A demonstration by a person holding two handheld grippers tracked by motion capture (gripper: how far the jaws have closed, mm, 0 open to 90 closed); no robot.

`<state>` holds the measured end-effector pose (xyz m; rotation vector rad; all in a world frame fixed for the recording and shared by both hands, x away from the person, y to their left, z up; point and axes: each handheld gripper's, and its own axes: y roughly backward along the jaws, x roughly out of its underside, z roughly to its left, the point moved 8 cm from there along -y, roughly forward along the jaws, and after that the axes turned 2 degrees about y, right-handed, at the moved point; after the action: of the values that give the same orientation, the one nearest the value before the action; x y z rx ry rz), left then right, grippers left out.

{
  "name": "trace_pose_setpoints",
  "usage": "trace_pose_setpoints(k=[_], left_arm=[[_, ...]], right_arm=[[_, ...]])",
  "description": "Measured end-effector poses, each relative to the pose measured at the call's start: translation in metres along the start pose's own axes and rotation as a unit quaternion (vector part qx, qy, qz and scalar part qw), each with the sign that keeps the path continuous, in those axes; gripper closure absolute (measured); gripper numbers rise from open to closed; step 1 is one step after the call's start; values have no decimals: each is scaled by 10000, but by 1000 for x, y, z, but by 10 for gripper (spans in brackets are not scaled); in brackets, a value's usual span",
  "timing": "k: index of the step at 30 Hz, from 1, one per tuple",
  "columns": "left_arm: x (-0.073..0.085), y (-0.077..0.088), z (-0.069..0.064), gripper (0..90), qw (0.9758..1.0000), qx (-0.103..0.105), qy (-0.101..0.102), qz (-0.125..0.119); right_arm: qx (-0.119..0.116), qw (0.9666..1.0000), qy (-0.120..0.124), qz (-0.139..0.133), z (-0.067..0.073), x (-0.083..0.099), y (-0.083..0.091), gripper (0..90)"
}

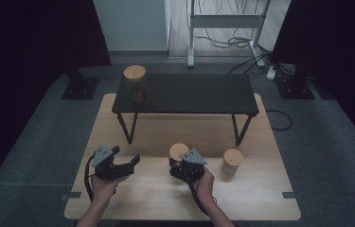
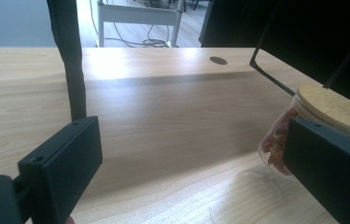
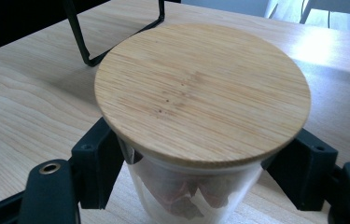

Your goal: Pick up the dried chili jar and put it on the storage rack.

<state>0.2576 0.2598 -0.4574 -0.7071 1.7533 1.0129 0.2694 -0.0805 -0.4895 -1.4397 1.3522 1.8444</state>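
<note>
Jars with bamboo lids stood in three places. Farthest left, one jar (image 1: 136, 85) sat at the left end of the black bench (image 1: 199, 94), which straddled the wooden table (image 1: 142, 198). Nearer the person, the left gripper (image 1: 130, 161) hung just above the table with its jaws spread wide and nothing between them. To its right, the right gripper (image 1: 179, 164) had its jaws closed against the glass sides of a second jar (image 3: 196, 107) holding reddish-brown pieces, near the table's middle. Rightmost, a third jar (image 1: 232, 161) stood alone just beside it.
</note>
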Motion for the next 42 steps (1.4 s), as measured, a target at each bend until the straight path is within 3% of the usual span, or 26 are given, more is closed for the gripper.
trace_pose_setpoints(k=[18, 42], left_arm=[[1, -1, -1, 45, 10000, 19, 8, 17], [1, -2, -1, 45, 10000, 23, 7, 27]], right_arm=[[-16, 9999, -29, -118, -5, -3, 15, 252], [-90, 9993, 208, -313, -6, -10, 30, 252]])
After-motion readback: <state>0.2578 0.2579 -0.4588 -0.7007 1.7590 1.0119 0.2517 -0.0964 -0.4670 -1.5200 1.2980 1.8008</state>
